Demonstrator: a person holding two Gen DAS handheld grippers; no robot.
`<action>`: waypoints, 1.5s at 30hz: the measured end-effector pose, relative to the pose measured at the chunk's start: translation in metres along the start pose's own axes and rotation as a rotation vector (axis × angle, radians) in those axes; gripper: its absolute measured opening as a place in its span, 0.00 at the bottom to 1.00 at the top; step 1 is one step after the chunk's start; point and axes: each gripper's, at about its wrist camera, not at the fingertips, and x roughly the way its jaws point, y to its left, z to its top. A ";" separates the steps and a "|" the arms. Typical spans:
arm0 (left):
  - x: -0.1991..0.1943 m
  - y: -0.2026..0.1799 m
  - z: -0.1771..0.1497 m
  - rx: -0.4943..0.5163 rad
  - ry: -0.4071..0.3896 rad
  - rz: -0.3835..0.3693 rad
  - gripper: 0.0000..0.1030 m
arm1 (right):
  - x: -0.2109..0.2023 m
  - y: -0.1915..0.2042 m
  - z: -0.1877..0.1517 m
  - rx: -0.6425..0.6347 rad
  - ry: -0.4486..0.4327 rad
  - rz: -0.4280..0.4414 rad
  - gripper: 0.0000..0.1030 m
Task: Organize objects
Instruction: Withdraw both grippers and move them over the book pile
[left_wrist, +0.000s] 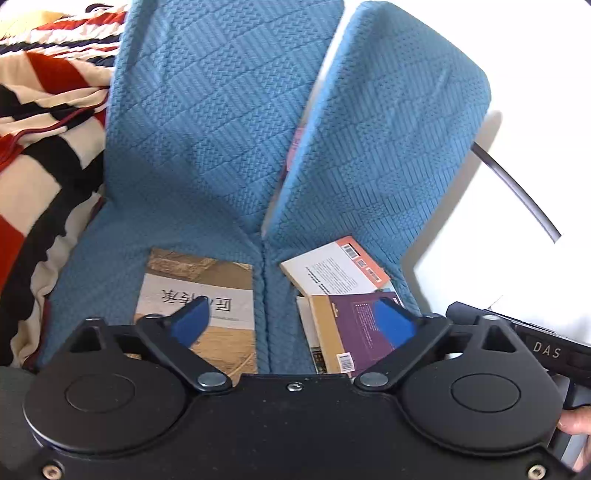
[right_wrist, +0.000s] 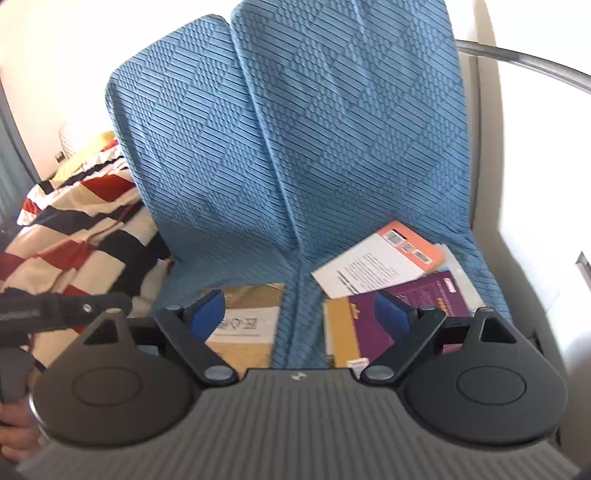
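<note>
A tan book with Chinese characters (left_wrist: 207, 291) (right_wrist: 247, 317) lies flat on the left seat of a blue textured sofa (left_wrist: 207, 147) (right_wrist: 303, 129). On the right seat a purple and yellow book (left_wrist: 354, 332) (right_wrist: 428, 306) lies over other books, with a white and orange book (left_wrist: 336, 266) (right_wrist: 380, 258) askew behind it. My left gripper (left_wrist: 295, 317) hovers above the seat, open, nothing between its blue pads. My right gripper (right_wrist: 299, 314) likewise hangs open and empty above the books.
A red, black and cream striped blanket (left_wrist: 40, 158) (right_wrist: 74, 236) is heaped on the left of the sofa. A white wall and a dark curved tube (left_wrist: 517, 188) (right_wrist: 524, 59) lie to the right. A hand (right_wrist: 14, 424) holds the other gripper at the frame edge.
</note>
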 end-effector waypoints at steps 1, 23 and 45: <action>0.003 -0.005 -0.002 0.008 0.000 0.001 0.97 | 0.000 -0.003 -0.001 -0.004 0.003 -0.006 0.86; 0.096 -0.044 -0.015 0.034 0.132 0.024 0.98 | -0.044 -0.054 0.042 0.027 0.139 -0.356 0.86; 0.136 -0.060 -0.022 0.041 0.192 0.026 0.98 | -0.013 -0.061 0.034 -0.009 0.230 -0.456 0.86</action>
